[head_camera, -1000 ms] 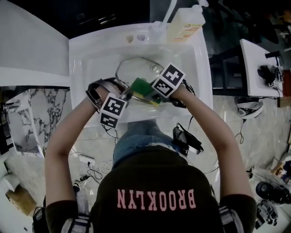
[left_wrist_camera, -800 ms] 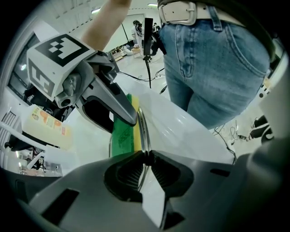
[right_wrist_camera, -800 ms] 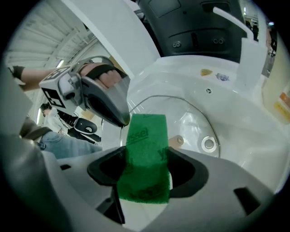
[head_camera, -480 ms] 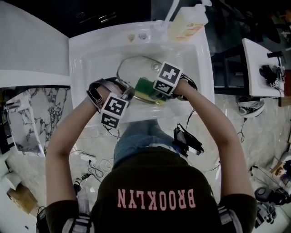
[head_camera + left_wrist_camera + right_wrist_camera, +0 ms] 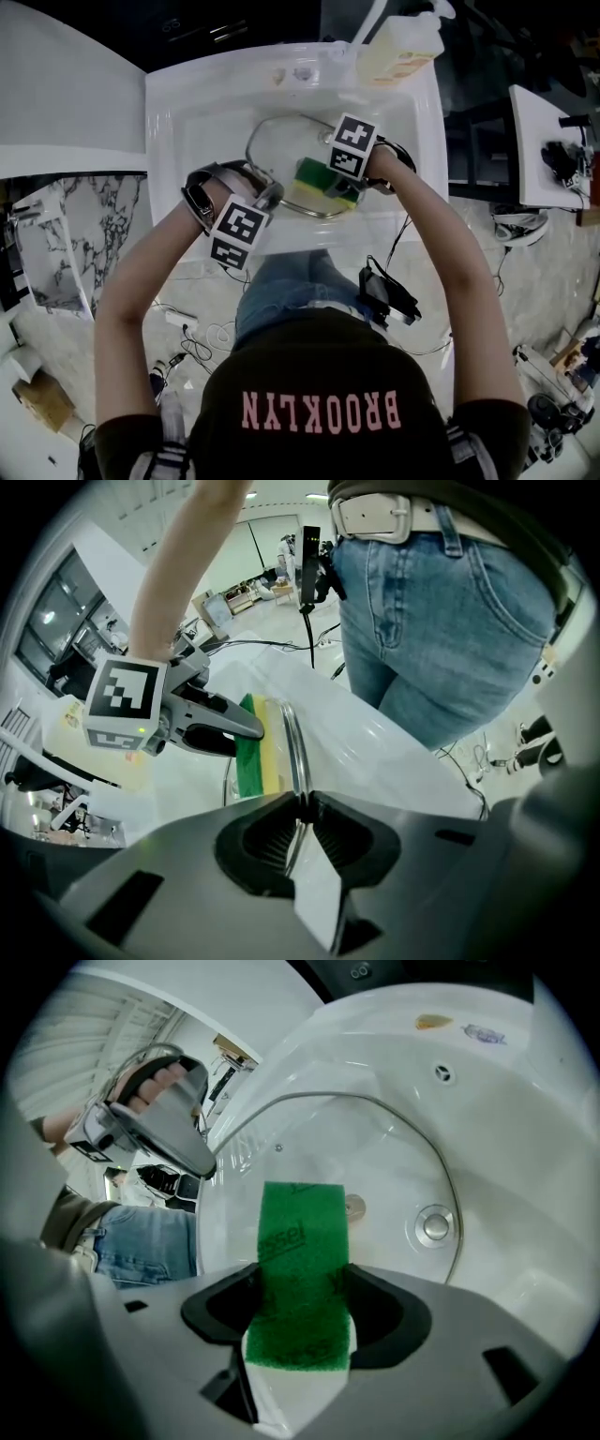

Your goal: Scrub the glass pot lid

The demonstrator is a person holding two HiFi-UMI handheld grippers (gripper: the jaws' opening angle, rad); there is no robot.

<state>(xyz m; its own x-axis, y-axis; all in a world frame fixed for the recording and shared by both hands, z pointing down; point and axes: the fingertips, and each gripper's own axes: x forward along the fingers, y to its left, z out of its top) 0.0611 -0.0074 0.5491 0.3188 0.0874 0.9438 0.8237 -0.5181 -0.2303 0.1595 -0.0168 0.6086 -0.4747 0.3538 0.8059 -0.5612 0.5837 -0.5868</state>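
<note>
The sink [image 5: 169,112] is viewed steeply from overhead. The left tongs [image 5: 304,808] are sighted along closely toward the person [image 5: 450,602], the right tongs [image 5: 300,1288] into the sink; glass lid [image 5: 292,752] and sponge [image 5: 302,1241] are shared.

light: bright, even | glare: white sink [image 5: 187,112] | edges: fisheye vignette, both gripper views

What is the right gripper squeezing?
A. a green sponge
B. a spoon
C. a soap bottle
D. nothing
A: in the right gripper view, the right gripper is shut on the green sponge, which lies against the glass lid.
</note>
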